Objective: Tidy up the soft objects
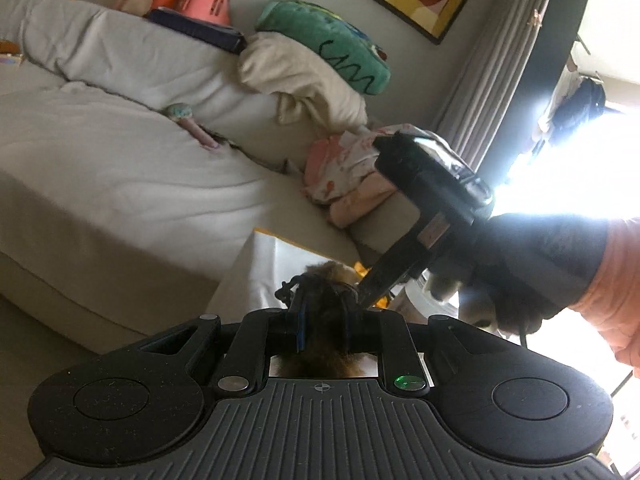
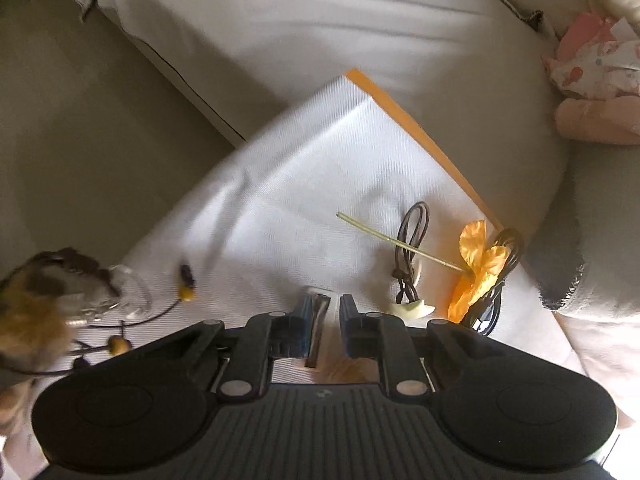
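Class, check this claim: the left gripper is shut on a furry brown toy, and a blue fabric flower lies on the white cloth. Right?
Not quite. The fabric flower is orange, as the right wrist view shows. The left gripper is indeed shut on the furry brown toy, and the flower does lie on the white cloth.

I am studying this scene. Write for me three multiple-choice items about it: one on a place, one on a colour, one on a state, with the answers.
1. Where does the orange fabric flower lie?
A. on the floor
B. on the white cloth, near its orange edge
C. on a pillow

2. What colour is the plush with the black zigzag line?
A. green
B. purple
C. red

3. In what state is the left gripper?
A. open and empty
B. open above a book
C. shut on a brown furry toy

Answers:
1 B: the right wrist view shows the flower on the cloth beside the orange strip.
2 A: its fabric is plainly green.
3 C: the fur sits squeezed between both fingers.
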The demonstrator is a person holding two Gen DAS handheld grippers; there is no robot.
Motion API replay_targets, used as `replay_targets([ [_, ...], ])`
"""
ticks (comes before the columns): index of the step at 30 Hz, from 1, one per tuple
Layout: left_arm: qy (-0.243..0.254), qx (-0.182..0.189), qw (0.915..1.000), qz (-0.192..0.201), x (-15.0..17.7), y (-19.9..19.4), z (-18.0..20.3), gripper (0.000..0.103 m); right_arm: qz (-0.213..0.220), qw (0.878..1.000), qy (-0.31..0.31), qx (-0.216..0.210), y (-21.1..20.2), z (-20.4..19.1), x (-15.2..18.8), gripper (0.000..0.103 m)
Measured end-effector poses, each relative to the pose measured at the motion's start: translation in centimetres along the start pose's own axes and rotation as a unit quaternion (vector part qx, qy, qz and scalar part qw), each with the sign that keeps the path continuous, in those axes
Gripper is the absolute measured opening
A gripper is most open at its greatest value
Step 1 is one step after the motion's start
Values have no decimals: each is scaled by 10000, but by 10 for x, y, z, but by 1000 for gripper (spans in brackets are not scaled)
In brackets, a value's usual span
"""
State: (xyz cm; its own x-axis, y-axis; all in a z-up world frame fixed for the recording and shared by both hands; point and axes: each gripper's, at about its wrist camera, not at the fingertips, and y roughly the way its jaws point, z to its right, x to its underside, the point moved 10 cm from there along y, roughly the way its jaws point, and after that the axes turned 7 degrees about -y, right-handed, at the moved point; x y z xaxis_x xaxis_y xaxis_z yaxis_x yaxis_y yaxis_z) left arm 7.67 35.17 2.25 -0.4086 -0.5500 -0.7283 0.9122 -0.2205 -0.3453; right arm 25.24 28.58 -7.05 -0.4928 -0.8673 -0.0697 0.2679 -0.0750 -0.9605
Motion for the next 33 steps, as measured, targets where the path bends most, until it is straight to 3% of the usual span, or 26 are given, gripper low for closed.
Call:
replay_targets([
  [5,-28,-49,10000,39,-2,-2,-1,19,183,9998,-37,-36,-9,-6,1,8],
  [10,310,-77,9992,236,-30,-6,19,19,1138,9930,184,-252,-80,6,14,8],
  [16,1045,146,9923,650,-103,-7,96,19,2611,9634,563,-219,-206,55,56,8],
  [23,1489,917,9811,823,-153,3,225,19,3726,9197,1187,339,-302,135,158,8],
  [28,1587,1492,9740,623,-145,30,309,20,4054,8931,1827,676,-320,193,240,8],
  [33,1679,1998,9653,-89,-85,84,374,21,4100,8769,2416,682,-304,242,313,8],
])
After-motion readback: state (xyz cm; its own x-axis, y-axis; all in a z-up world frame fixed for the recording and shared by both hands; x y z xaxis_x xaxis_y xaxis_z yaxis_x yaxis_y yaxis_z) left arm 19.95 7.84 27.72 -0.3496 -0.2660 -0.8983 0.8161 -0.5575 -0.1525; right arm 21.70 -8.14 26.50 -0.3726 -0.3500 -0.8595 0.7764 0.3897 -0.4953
